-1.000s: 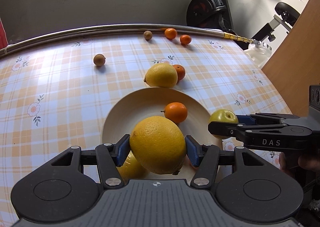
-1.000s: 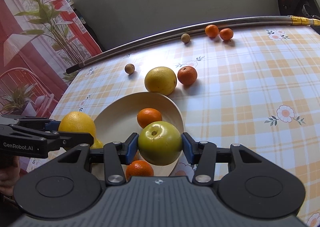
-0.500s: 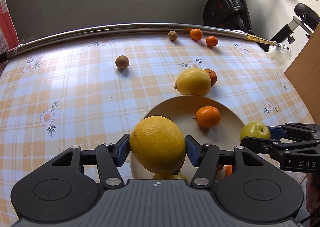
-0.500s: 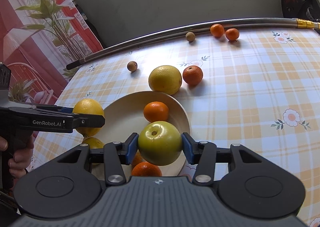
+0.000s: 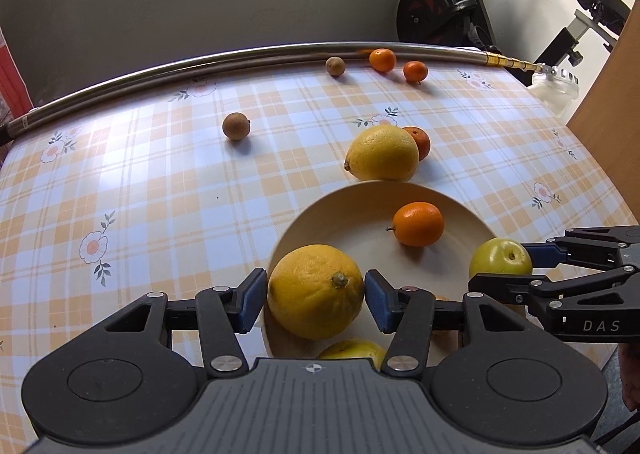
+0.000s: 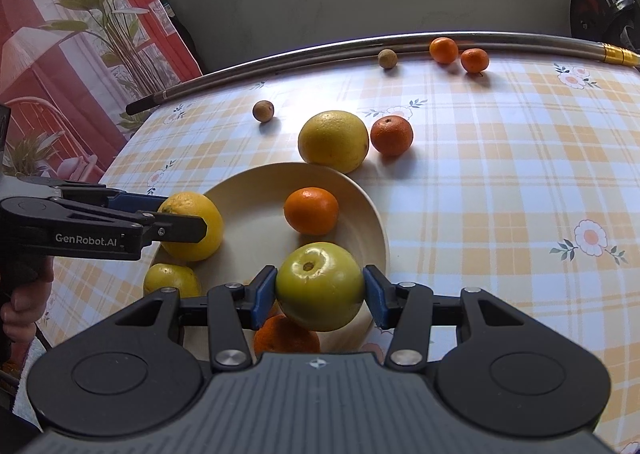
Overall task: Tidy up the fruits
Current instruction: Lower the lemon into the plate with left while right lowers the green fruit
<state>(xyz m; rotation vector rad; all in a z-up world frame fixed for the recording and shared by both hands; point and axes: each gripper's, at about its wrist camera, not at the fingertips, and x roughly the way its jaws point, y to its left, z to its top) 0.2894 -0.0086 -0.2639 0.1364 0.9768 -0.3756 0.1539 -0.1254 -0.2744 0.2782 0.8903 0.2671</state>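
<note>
Checked orange-and-white tablecloth (image 5: 160, 194) carries a shallow cream plate (image 5: 360, 198) where the left gripper (image 5: 316, 296), jaws just narrowed, clasps a large yellow lemon (image 5: 312, 290) at its rim, and the right gripper (image 6: 320, 296) clamps a green apple (image 6: 320, 286) above it; both look ready for lowering and release

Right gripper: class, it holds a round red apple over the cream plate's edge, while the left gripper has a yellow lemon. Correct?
Not quite. The right gripper holds a round green apple, not red, as the right wrist view shows. The cream plate, left gripper and yellow lemon are right.
</note>
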